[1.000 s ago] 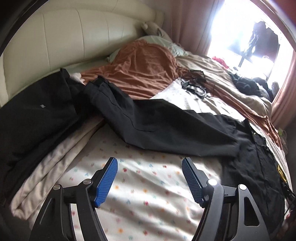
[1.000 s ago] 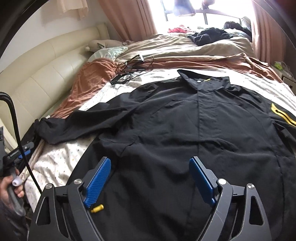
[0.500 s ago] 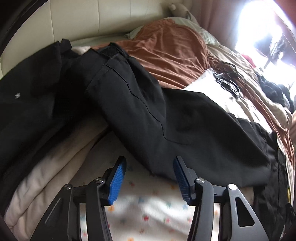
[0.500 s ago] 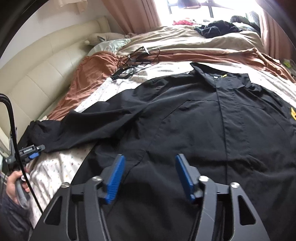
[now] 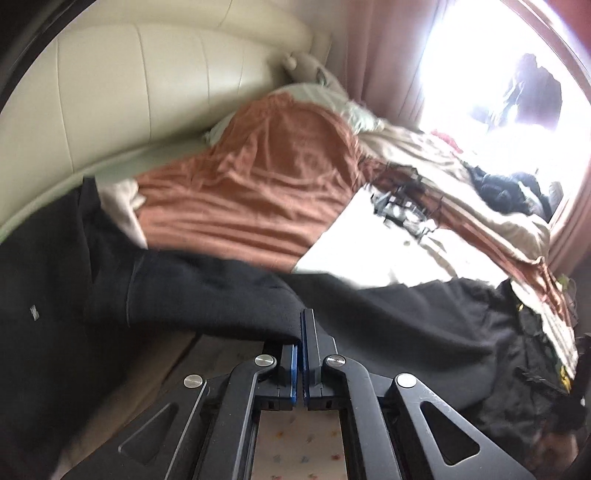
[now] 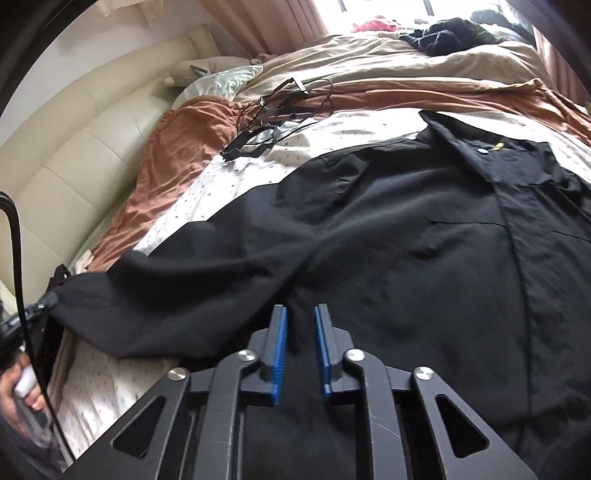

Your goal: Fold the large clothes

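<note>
A cream padded headboard fills the upper left of the left wrist view, with a rust-brown blanket spread below it at centre and a pale green pillow just above that. In the right wrist view a tangle of black cables lies at upper centre on the white dotted sheet, beside the brown blanket. A beige duvet crosses the top, carrying a dark heap of clothing near pink curtains.

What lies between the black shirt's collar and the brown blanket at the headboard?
In the right wrist view, flowered sheet and a tangle of black cables lie between the collar and the brown blanket.
</note>
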### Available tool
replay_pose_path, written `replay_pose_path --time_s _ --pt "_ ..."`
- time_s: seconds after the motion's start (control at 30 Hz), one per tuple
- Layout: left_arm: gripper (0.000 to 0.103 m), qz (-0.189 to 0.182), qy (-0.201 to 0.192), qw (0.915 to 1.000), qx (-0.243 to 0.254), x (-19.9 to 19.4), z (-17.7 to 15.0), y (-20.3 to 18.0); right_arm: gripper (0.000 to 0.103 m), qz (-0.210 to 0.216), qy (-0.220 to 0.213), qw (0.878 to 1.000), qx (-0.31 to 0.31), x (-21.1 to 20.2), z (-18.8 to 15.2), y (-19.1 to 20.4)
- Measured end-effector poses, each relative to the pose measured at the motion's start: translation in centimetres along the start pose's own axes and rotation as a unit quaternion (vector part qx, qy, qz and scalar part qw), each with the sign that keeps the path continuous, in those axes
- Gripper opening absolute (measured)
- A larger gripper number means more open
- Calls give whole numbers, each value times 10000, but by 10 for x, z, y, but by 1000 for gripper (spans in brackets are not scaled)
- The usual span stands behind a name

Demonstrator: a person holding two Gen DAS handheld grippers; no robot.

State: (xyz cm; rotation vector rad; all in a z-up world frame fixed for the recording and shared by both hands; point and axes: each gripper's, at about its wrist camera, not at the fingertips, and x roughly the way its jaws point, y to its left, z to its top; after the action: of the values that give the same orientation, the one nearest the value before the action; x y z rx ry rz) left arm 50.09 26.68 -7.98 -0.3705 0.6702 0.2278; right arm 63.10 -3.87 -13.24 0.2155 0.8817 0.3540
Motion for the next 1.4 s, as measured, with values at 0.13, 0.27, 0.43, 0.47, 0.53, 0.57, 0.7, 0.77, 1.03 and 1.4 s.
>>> replay_pose_path --time_s 0.13,0.27,0.43,0.47,0.53,0.57,0.7,0.77,1.03,1.4 --pt "1 -195 -298 9993 71 -15 22 -14 14 33 44 9999 133 23 14 3" --pt "1 -394 -539 9976 157 -32 40 -36 13 -49 248 9992 302 53 22 1" --pt "0 -655 -769 9941 402 -48 56 -72 10 117 560 9948 844 80 20 -20" --pt "0 -710 -803 9932 448 -51 58 -80 10 189 644 9939 875 80 22 -22" --pt "0 -855 -865 9910 550 -57 65 -99 10 334 745 9921 952 76 24 -26" --pt "0 -934 -909 9895 622 -61 68 -110 10 418 756 9913 989 71 23 -28" --pt "0 -1297 -1049 9826 820 -74 77 -150 13 485 697 9924 893 40 14 -38" --pt "0 -1473 -1094 9791 881 -79 79 -170 13 500 673 9929 849 21 8 -44" --pt "0 -2121 -1101 9637 1191 -97 74 -259 41 215 75 9965 810 -75 -14 -83" --pt "0 -2710 -771 9444 1695 -106 42 -372 42 -243 -692 9887 1309 -190 -63 -159"
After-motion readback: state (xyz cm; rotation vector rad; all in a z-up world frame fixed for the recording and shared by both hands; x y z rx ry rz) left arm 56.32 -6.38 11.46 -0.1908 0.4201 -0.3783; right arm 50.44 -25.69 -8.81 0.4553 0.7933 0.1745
